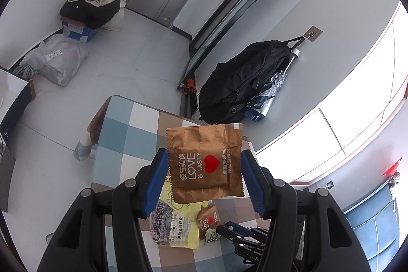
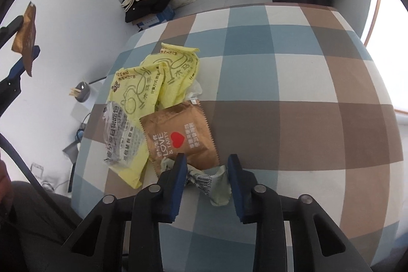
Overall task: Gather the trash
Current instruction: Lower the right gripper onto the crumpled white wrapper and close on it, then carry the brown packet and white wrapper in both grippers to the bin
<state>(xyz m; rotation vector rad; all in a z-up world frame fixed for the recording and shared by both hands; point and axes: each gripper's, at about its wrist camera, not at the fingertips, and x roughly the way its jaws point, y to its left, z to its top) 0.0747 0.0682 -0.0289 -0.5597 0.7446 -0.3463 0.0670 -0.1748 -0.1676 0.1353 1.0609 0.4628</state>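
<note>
1. Left gripper (image 1: 204, 180): jaws clamped on a brown wrapper (image 1: 205, 165), lifted clear of the checked table (image 1: 127, 134), centre frame.
2. Right gripper (image 2: 206, 170): jaws apart, straddling a crumpled pale-green wrapper (image 2: 214, 182) at lower centre; contact unclear.
3. Step: second pickup. Next: close on that wrapper, lift.
4. Behind it: second brown wrapper (image 2: 178, 137), clear bread bag (image 2: 119, 134), yellow bags (image 2: 155, 78) remain, mid-left.

home | checked tablecloth (image 2: 280, 83) | clothes pile (image 1: 94, 1) (floor) | backpack (image 1: 244, 78)
</note>
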